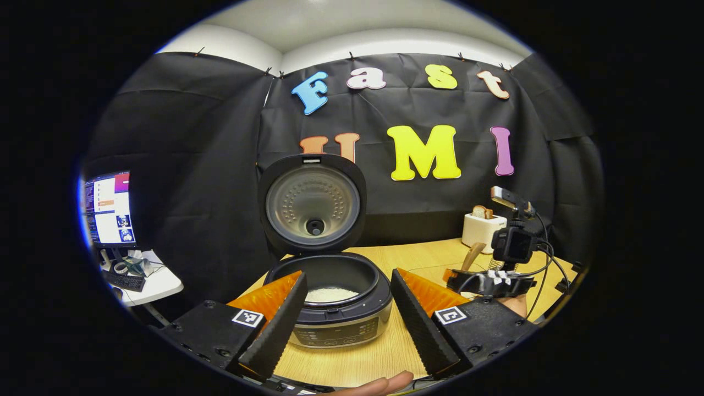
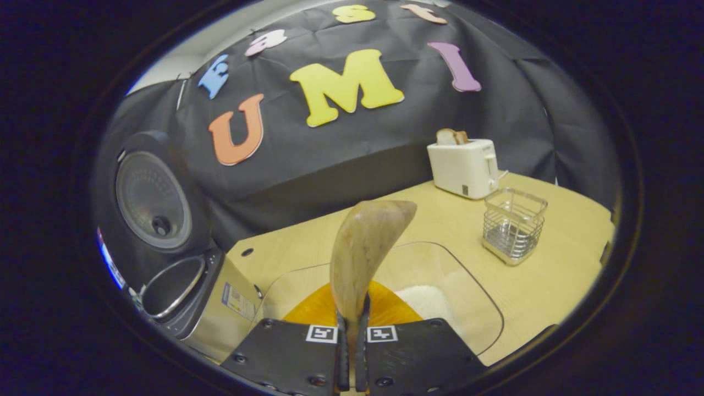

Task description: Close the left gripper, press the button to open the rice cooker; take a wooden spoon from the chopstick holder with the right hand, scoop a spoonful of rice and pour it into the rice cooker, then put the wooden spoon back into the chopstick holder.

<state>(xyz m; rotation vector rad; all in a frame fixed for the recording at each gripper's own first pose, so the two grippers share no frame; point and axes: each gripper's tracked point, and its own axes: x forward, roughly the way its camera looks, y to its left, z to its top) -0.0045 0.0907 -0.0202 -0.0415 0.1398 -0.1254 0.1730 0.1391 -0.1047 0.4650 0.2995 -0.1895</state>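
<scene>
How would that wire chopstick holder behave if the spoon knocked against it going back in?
The chopstick holder is thin open wire and stands empty, so it is probably light and might slide on the smooth table. Its squat, wide base makes tipping seem less likely. The wooden spoon, clamped in the right gripper, looks rigid, so a knock would pass straight on.

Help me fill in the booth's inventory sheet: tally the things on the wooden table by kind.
Rice cooker, lid open: 1
Toaster with bread: 1
Wire chopstick holder: 1
Clear tray with rice: 1
Wooden spoon, clamped in the right gripper: 1
Total: 5
</scene>
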